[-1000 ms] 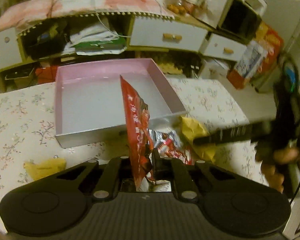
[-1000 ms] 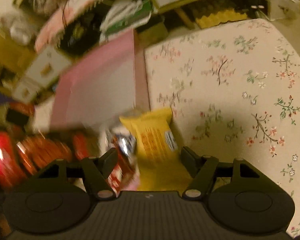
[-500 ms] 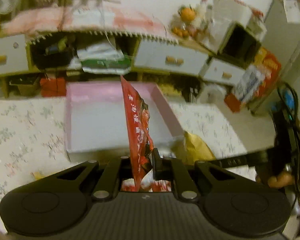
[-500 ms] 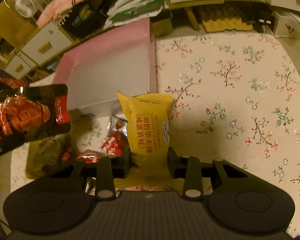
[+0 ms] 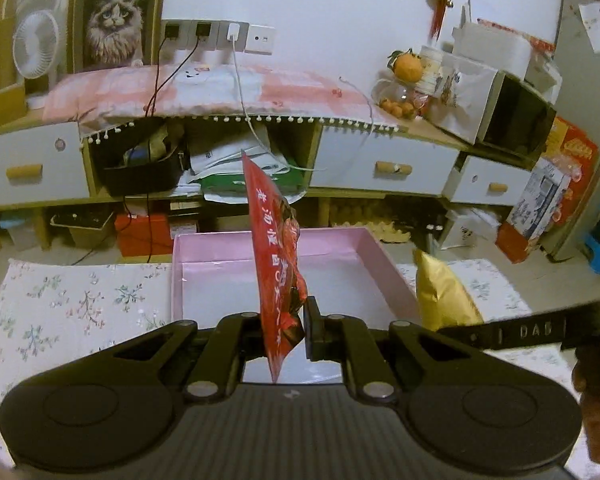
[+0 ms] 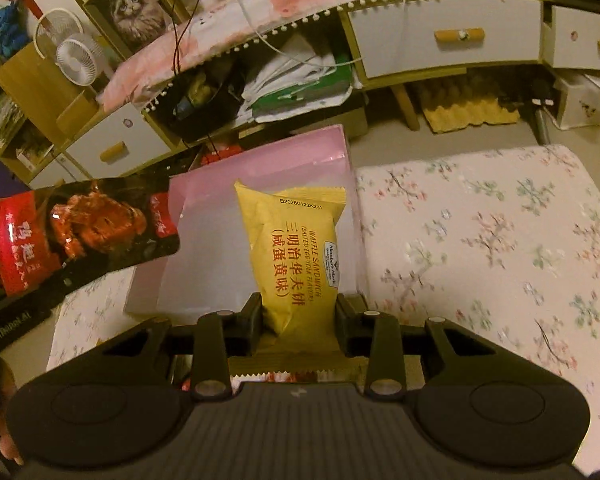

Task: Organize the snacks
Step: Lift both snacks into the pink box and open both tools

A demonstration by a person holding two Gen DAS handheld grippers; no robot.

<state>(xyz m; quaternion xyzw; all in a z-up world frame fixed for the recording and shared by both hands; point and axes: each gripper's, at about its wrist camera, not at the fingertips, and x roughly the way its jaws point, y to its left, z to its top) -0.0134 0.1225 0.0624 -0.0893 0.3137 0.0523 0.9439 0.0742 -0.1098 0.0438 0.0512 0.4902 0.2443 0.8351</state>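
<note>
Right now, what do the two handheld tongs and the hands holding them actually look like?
Both the left tongs and right tongs are matte black plastic: a ribbed body, two round discs, silver pivot pins, blocky fingers. The side bar carries pale embossed lettering. The bare right hand shows no sleeve.

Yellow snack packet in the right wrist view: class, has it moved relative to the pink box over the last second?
Yes. The yellow snack packet, clamped in the right claw, has moved forward; it now overlaps the pink box rather than sitting short of it.
</note>
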